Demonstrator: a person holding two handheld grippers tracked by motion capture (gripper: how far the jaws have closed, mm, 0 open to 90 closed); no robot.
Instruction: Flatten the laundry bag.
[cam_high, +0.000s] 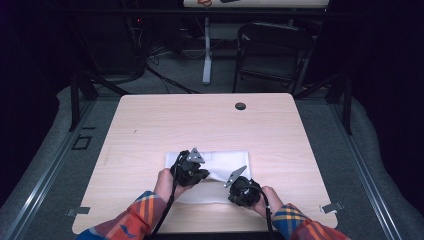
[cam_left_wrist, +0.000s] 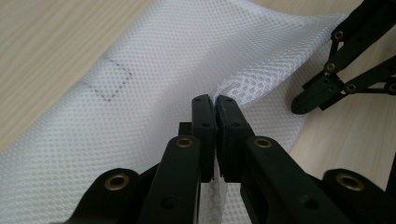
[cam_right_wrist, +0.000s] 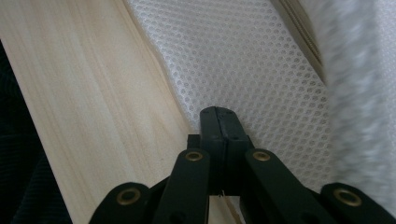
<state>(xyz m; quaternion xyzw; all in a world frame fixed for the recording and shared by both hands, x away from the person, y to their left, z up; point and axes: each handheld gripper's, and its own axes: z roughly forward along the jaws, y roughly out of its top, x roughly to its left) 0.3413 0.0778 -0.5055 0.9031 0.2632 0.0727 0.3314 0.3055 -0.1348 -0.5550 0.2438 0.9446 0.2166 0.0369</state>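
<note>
High view: light wood table (cam_high: 150, 125) with a white mesh bag (cam_high: 225, 161) lying flat on it, toward the near edge, roughly centred left to right.
Landmark: mesh bag; all positions below are relative to it.
Left gripper (cam_high: 192, 172): over the bag's near-left part, held in the person's left hand (cam_high: 167, 184), grey three-cornered plate on top.
Right gripper (cam_high: 242, 189): at the bag's near-right corner, held in the right hand (cam_high: 267, 200), grey plate tilted up toward the bag.
Gripper spacing: near each other, not touching, both on the bag's near side.
Sleeves: plaid, orange and blue, both forearms come in from the near table edge.
Left gripper view: left gripper (cam_left_wrist: 215, 105) has its jaws pressed together with a raised ridge of the mesh bag (cam_left_wrist: 163, 70) pinched between the tips. Fabric also hangs below between the jaws.
Other claw in that view: the right gripper (cam_left_wrist: 327, 88) sits at the bag's far edge, black linkage with brass pins. Cannot tell its grip from here.
Bag detail: faint dashed grey line across the mesh, left of the pinch.
Right gripper view: right gripper (cam_right_wrist: 218, 116) has its jaws fully closed, tips right at the bag (cam_right_wrist: 243, 65) edge where mesh meets wood. A thin sliver of fabric seems caught between them.
Bag edge: a zip or seam runs along the upper right of that view, blurred beyond it.
Table hole: dark round grommet (cam_high: 240, 106) well beyond the bag, toward the far edge.
Background: folding chair (cam_high: 272, 55) and a table leg on the floor past the far edge.
</note>
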